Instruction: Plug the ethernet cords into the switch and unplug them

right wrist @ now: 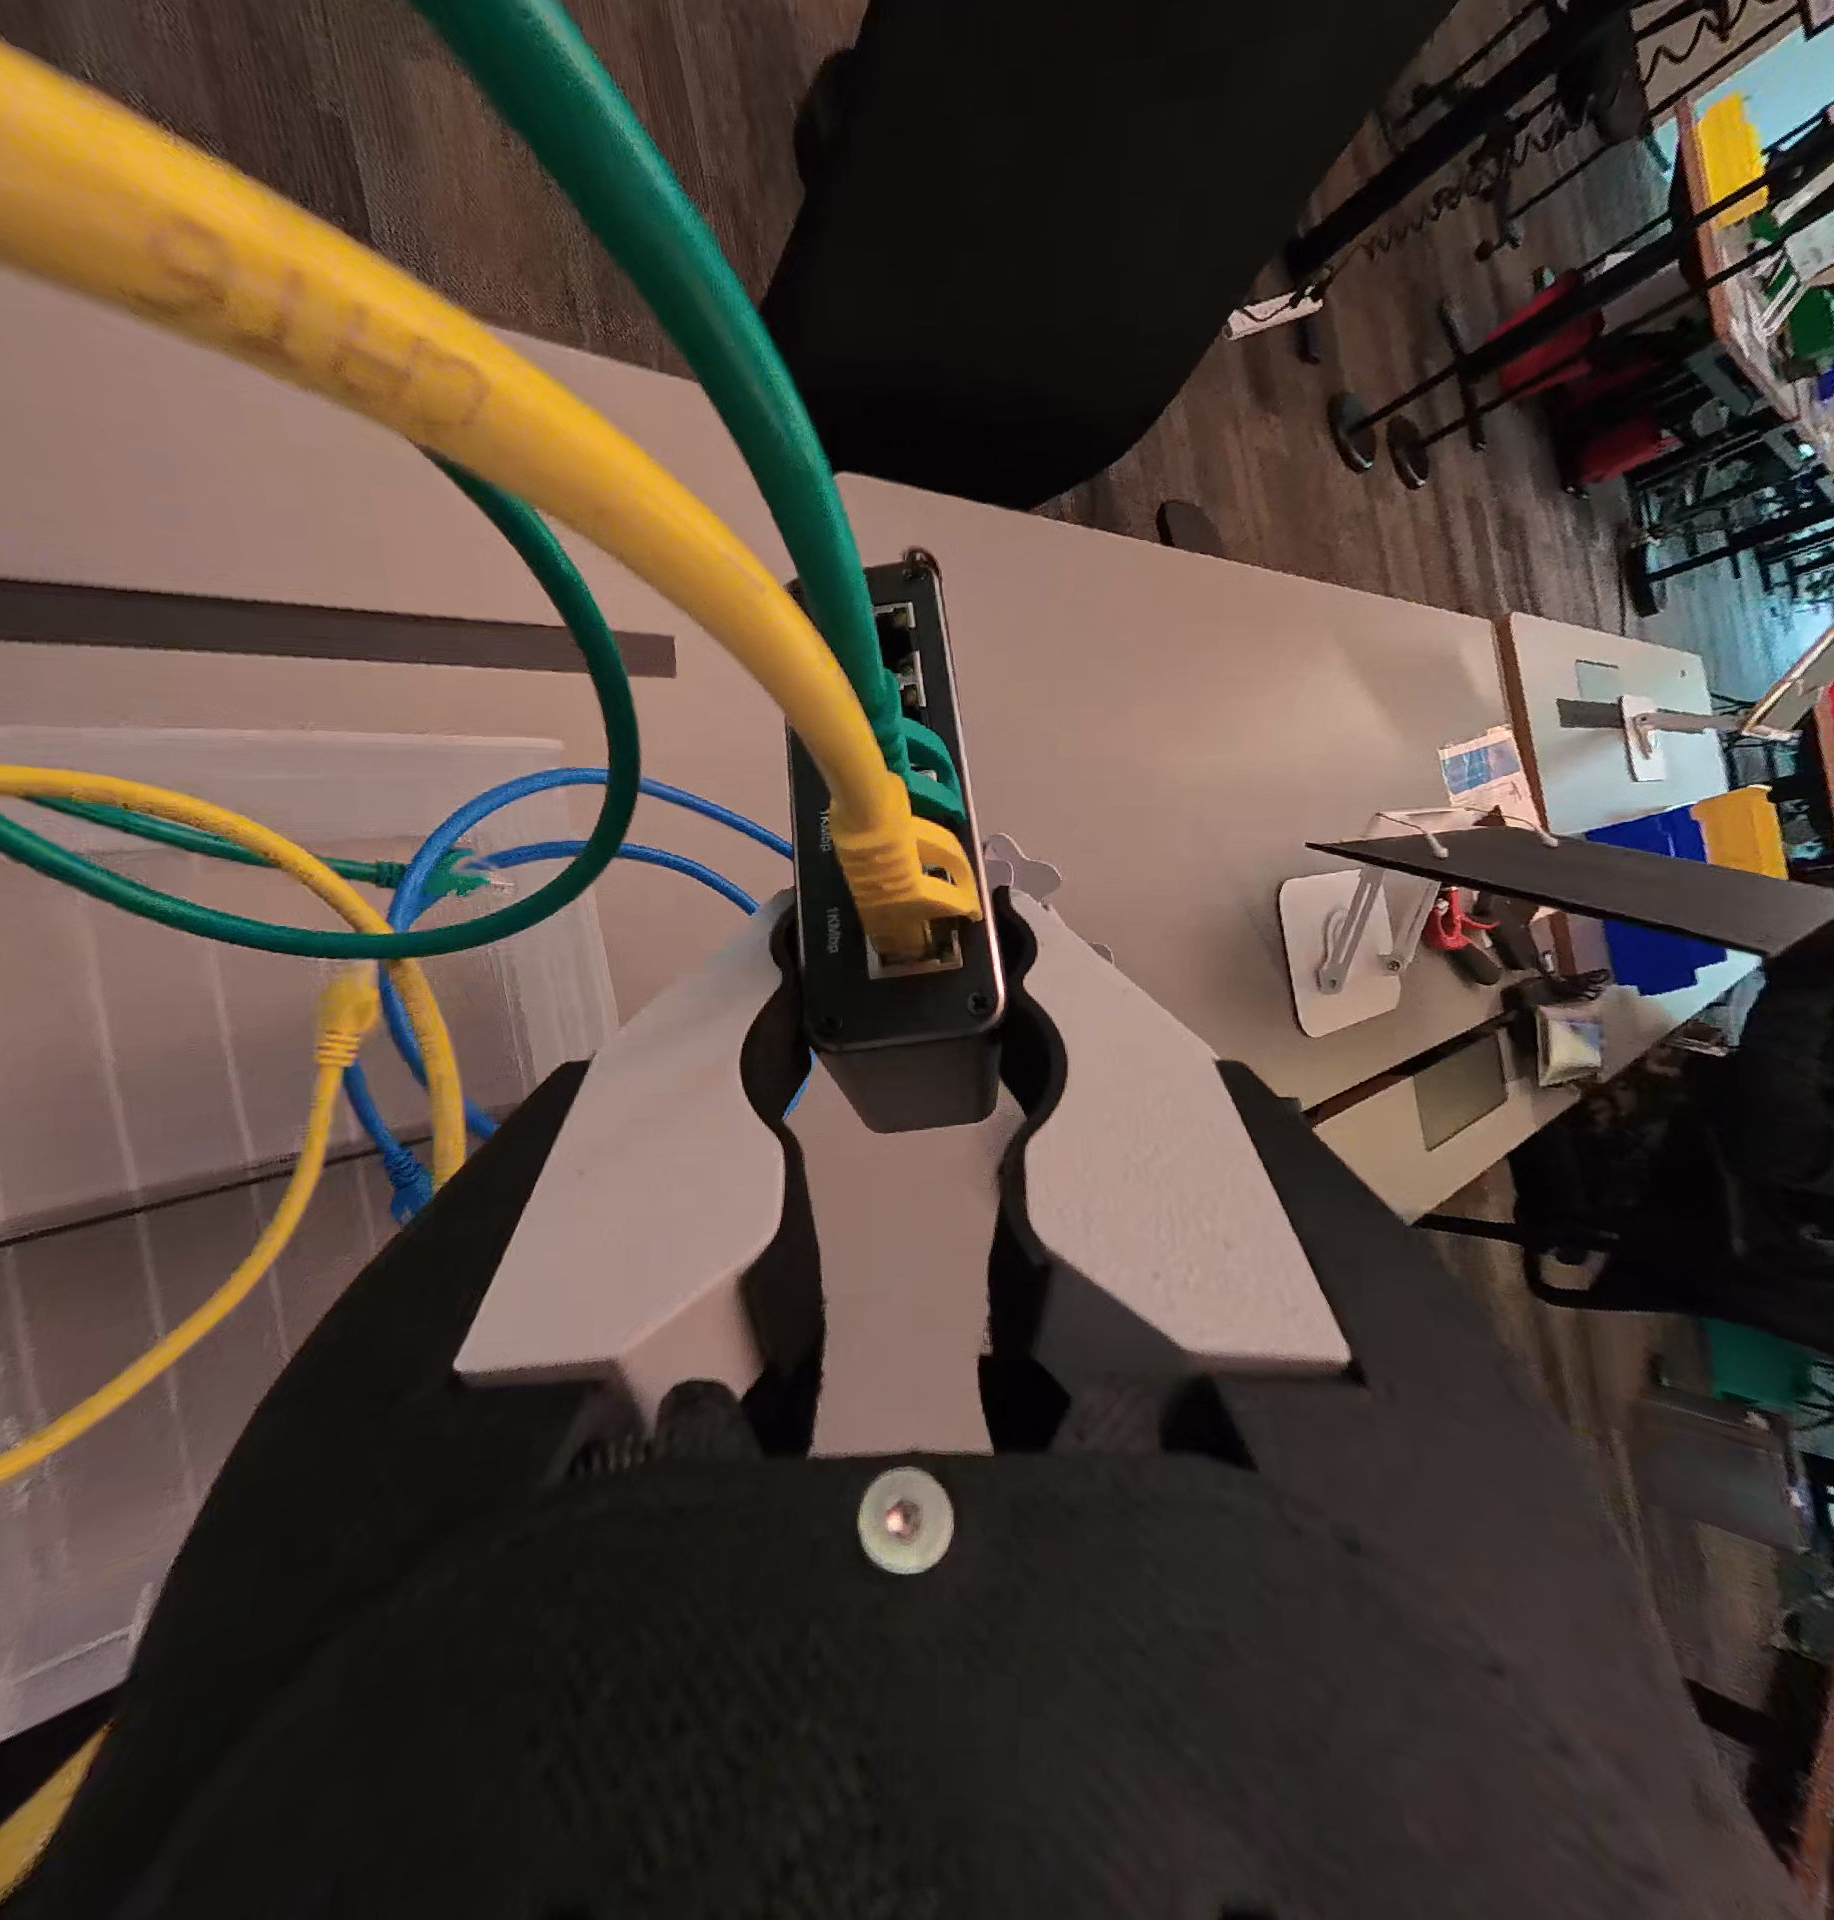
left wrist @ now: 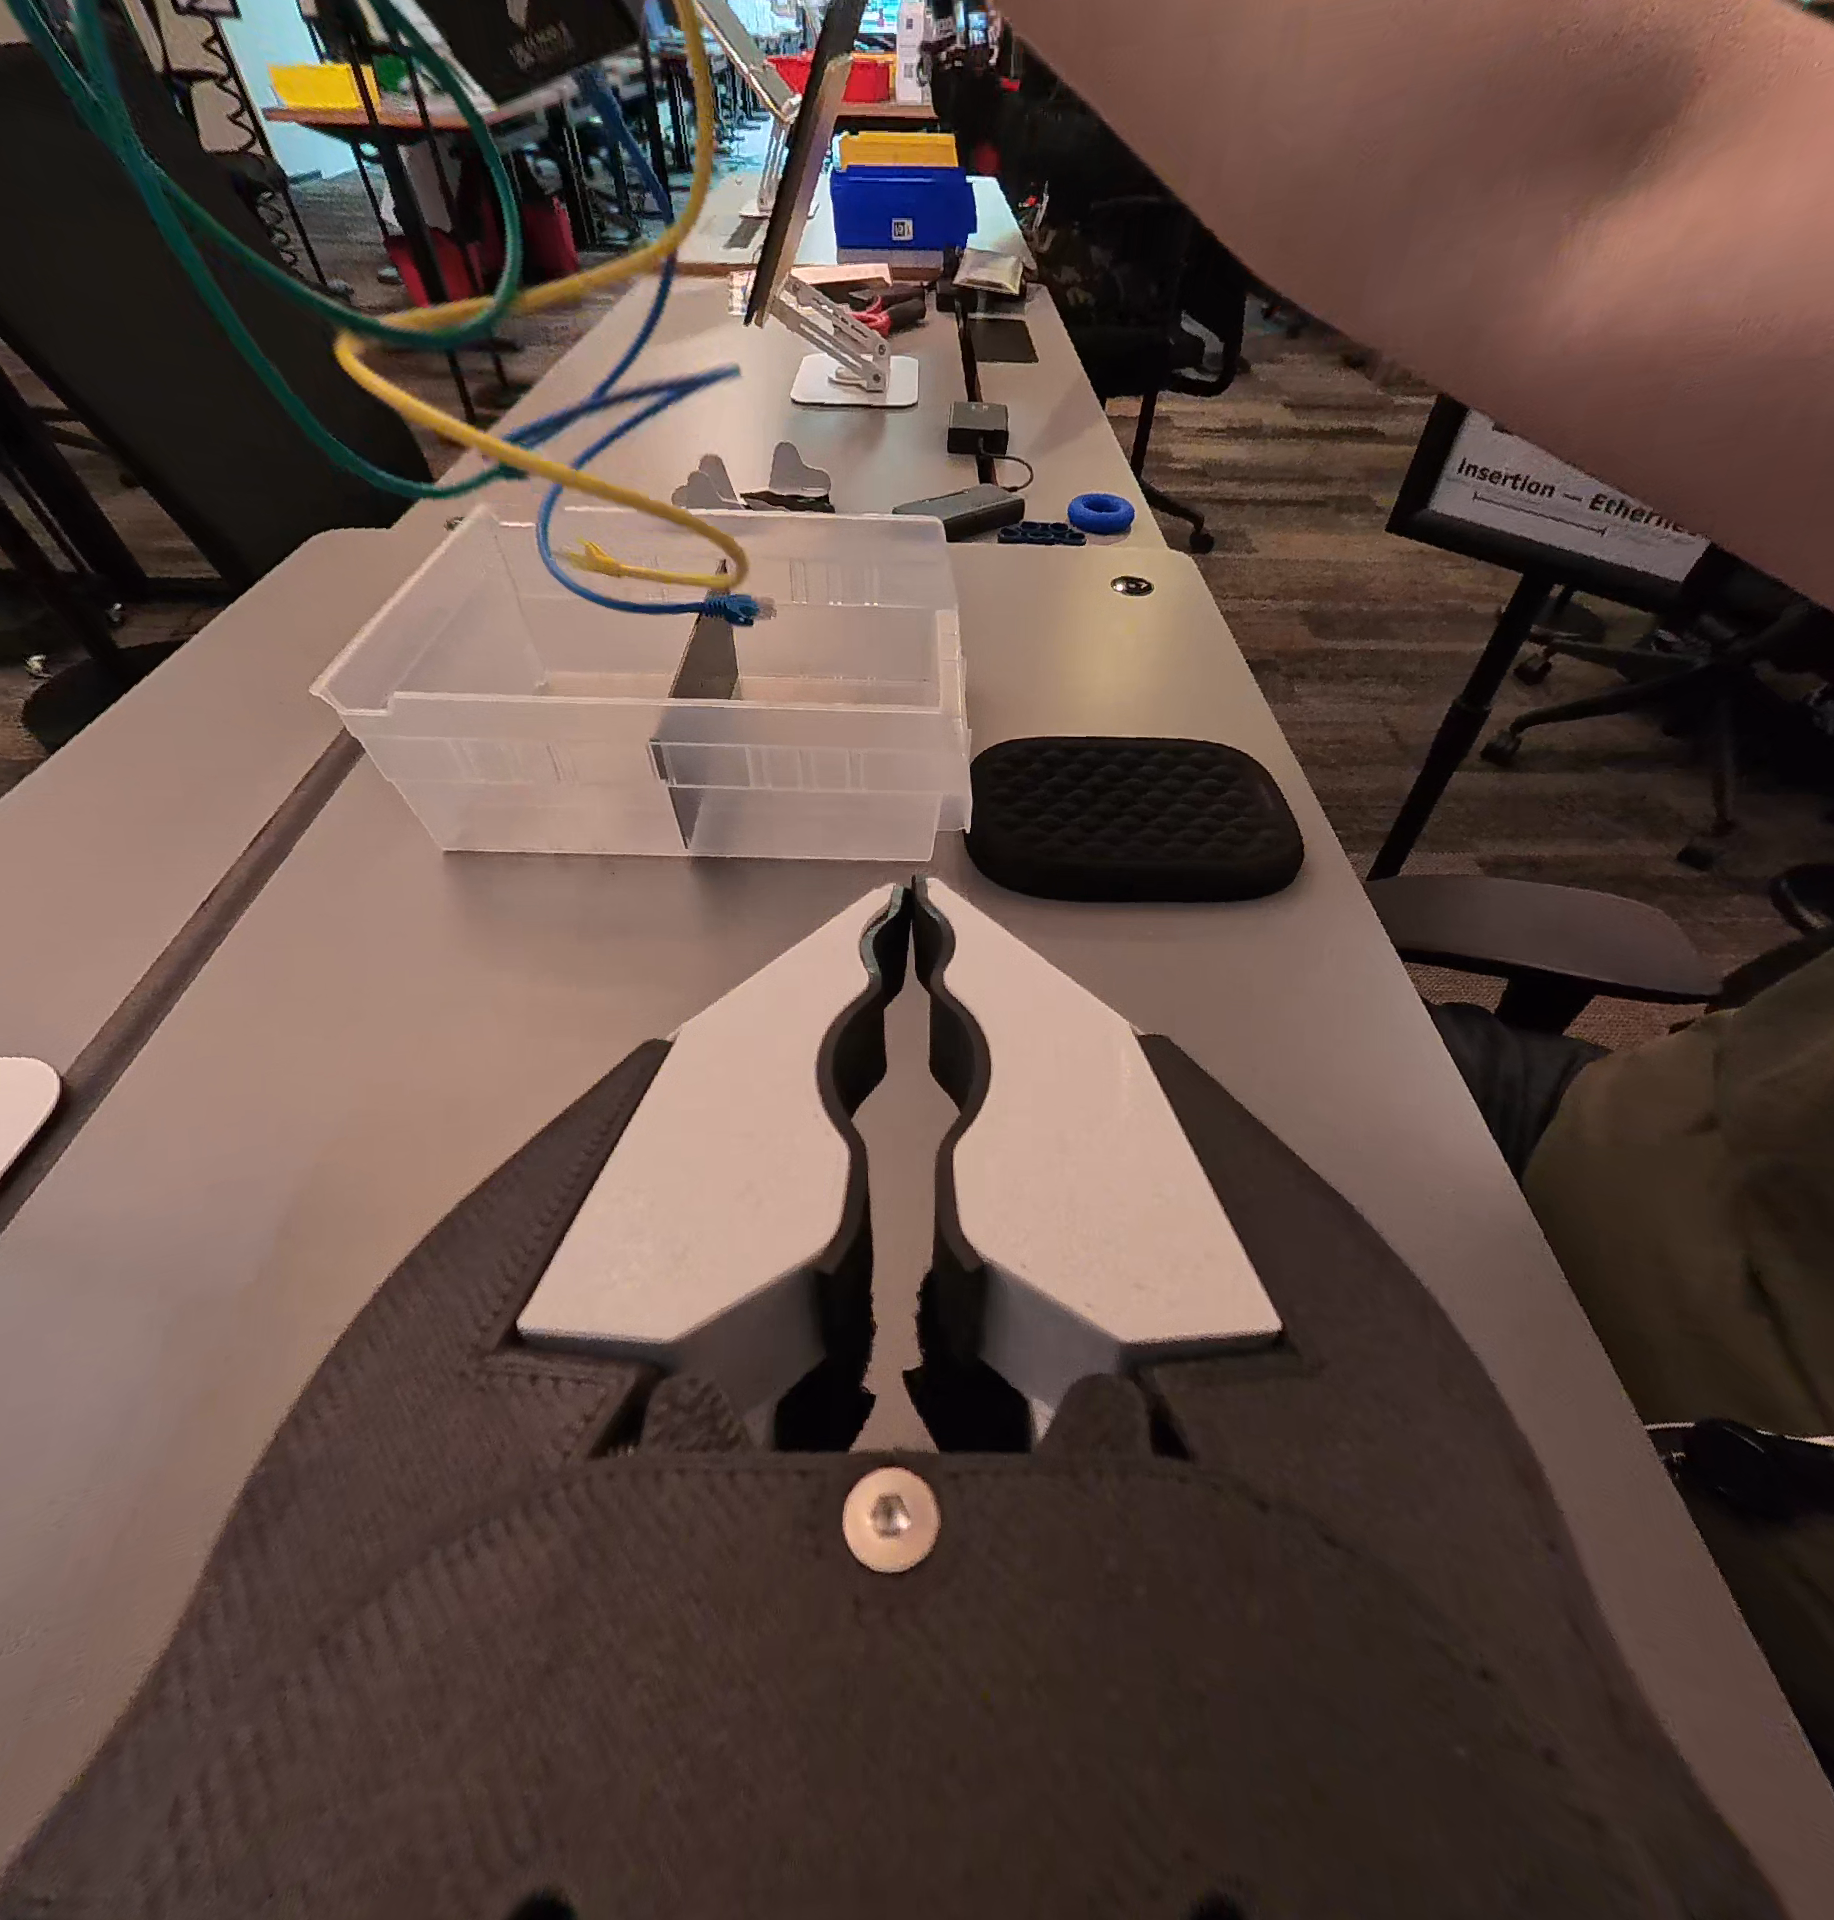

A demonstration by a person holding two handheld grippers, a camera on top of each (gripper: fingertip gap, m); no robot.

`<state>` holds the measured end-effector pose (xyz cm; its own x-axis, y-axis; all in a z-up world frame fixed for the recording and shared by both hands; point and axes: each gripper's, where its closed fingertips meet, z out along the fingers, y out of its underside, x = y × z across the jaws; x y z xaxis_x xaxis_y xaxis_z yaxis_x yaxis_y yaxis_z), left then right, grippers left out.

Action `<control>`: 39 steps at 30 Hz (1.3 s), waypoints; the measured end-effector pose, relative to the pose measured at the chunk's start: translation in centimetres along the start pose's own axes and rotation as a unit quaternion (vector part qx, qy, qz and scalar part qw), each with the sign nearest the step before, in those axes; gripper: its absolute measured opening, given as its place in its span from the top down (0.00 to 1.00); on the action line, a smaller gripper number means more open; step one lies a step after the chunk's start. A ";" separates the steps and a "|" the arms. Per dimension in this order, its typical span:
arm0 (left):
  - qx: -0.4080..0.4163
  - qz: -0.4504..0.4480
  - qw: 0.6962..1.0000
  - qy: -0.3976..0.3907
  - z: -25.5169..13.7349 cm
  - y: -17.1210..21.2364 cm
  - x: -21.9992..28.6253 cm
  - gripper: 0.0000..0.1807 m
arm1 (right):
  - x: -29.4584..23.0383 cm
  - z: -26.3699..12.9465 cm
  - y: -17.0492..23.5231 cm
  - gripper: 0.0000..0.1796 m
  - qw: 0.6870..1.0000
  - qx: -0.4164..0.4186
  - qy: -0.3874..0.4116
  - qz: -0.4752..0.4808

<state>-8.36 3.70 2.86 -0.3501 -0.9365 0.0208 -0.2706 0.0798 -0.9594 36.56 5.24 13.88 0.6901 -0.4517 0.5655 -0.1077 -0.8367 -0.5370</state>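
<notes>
Right fingers (right wrist: pixel 897 997) clamp the switch (right wrist: pixel 897 831), yellow cord (right wrist: pixel 871 852) and green cord (right wrist: pixel 918 769) plugged in; blue cord (left wrist: pixel 731 608) waits loose; left fingers (left wrist: pixel 913 899) pressed together, empty.

Left wrist view looked low along the counter (left wrist: pixel 1152 644); right wrist view faced steeply down, close; both shared the yellow cord (left wrist: pixel 622 488) (right wrist: pixel 622 457).

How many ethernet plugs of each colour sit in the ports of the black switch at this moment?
Yellow plug: 1
Green plug: 1
Blue: 0; the blue cord has no plug in the visible ports of the switch
Total plugged in: 2
</notes>
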 end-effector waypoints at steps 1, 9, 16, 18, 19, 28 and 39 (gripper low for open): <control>-0.001 0.000 1.000 0.000 0.1 0.1 0.0 1.00 | 0.2 -0.2 -0.2 0.82 1.000 0.001 -0.004 0.006; 0.001 -0.002 1.000 -0.006 0.3 0.1 -0.2 1.00 | -2.1 1.9 1.8 0.82 0.999 -0.029 0.000 -0.044; -0.003 -0.003 1.000 -0.001 0.6 0.3 -0.1 1.00 | -6.5 4.6 5.0 0.82 0.989 -0.083 -0.036 -0.119; -0.008 -0.001 1.000 -0.001 0.7 0.5 -0.1 1.00 | -7.6 5.1 5.7 0.82 0.980 -0.094 -0.033 -0.170; -0.010 0.001 1.000 -0.001 0.8 0.5 0.0 1.00 | -8.0 5.2 5.8 0.82 0.976 -0.098 -0.021 -0.192; -0.017 -0.002 1.000 0.004 1.3 0.9 0.1 1.00 | -13.3 4.2 5.7 0.82 0.904 -0.089 0.041 -0.415; -0.022 0.000 1.000 0.011 1.6 0.8 0.6 1.00 | -16.4 4.9 11.9 0.79 0.792 -0.221 0.003 -0.569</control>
<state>-7.34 2.60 1.61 -0.3701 -0.9286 0.0270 -0.3094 0.0958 -0.9461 27.44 4.18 -4.88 0.5170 0.6729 0.5290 0.3409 -0.7287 0.5939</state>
